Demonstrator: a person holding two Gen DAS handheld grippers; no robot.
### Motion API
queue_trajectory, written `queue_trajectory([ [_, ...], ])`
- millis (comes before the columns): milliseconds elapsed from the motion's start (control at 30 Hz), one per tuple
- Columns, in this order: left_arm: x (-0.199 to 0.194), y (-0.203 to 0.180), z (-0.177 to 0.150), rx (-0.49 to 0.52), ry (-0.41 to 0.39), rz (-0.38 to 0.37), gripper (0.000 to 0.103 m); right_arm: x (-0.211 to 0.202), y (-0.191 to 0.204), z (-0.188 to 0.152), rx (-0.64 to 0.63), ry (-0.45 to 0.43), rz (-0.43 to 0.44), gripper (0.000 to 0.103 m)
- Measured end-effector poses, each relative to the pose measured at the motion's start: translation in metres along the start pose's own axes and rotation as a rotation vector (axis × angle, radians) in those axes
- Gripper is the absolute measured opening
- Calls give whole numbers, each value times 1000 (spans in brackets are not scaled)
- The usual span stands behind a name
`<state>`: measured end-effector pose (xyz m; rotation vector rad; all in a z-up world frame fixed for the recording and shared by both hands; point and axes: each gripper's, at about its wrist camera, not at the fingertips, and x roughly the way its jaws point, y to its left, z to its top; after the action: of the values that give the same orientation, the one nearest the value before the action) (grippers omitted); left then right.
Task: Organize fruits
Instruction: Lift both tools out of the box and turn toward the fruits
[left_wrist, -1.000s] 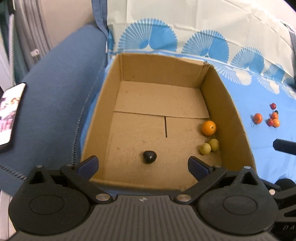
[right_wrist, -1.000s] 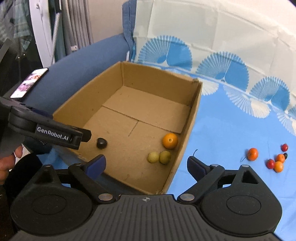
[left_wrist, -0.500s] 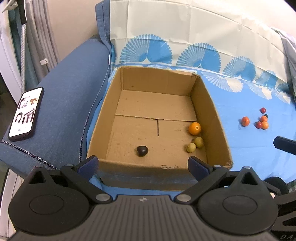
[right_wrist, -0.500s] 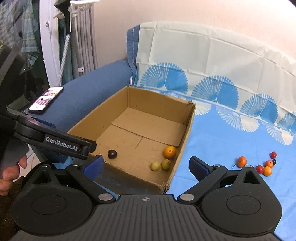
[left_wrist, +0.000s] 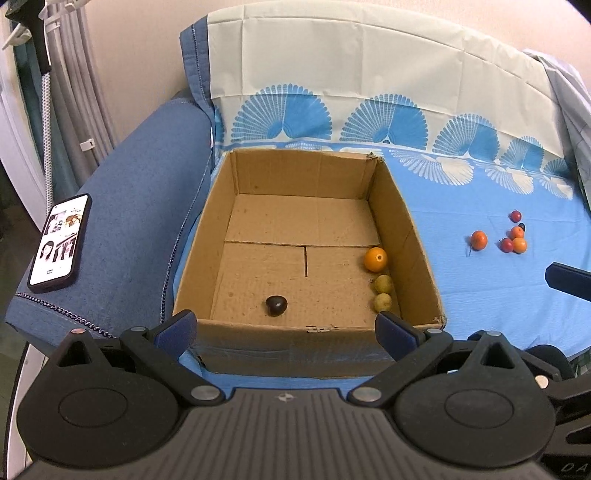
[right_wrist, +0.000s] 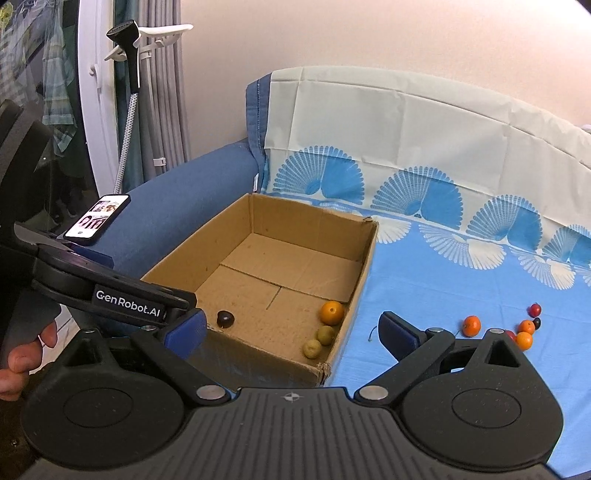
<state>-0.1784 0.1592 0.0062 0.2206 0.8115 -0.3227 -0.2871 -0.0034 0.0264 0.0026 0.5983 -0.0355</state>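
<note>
Your remaining loose fruit, a cluster of small red and orange round fruits (right_wrist: 524, 328), lies on the blue fan-patterned cloth (right_wrist: 424, 295) well to the right of the open brown cardboard box (left_wrist: 410, 236). That puts it ahead and to the right of your right gripper (right_wrist: 291, 330), and far across from your left gripper (left_wrist: 284, 330), which faces squarely into the box. So the right side is plainly the nearer one for the next pick.

One orange fruit with a thin stem (right_wrist: 471, 325) sits a little apart on the box side of the cluster, making it the closest piece and the easiest to take without nudging the others. The fruits are round, so no long axis governs your approach; only the stem breaks the symmetry.

Both grippers are held back from the sofa edge, above and short of the box's near wall, with jaws spread wide and nothing between them. From the right wrist view, the left gripper's body crosses the lower left, with fingers of a hand (right_wrist: 22, 354) wrapped on its handle.

Already in the box: a large orange fruit (left_wrist: 375, 259) and two small yellow-green fruits (left_wrist: 383, 293) along the right wall, and a dark, nearly black fruit (left_wrist: 276, 305) near the front. A smartphone with a lit screen (left_wrist: 59, 243) rests on the blue sofa arm, clear of your path.
</note>
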Motion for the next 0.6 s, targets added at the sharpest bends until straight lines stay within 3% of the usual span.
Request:
queue_trajectory([
  [600,16,-15,10,33,37,7,103,10,-19,-6,41,3,4,99],
])
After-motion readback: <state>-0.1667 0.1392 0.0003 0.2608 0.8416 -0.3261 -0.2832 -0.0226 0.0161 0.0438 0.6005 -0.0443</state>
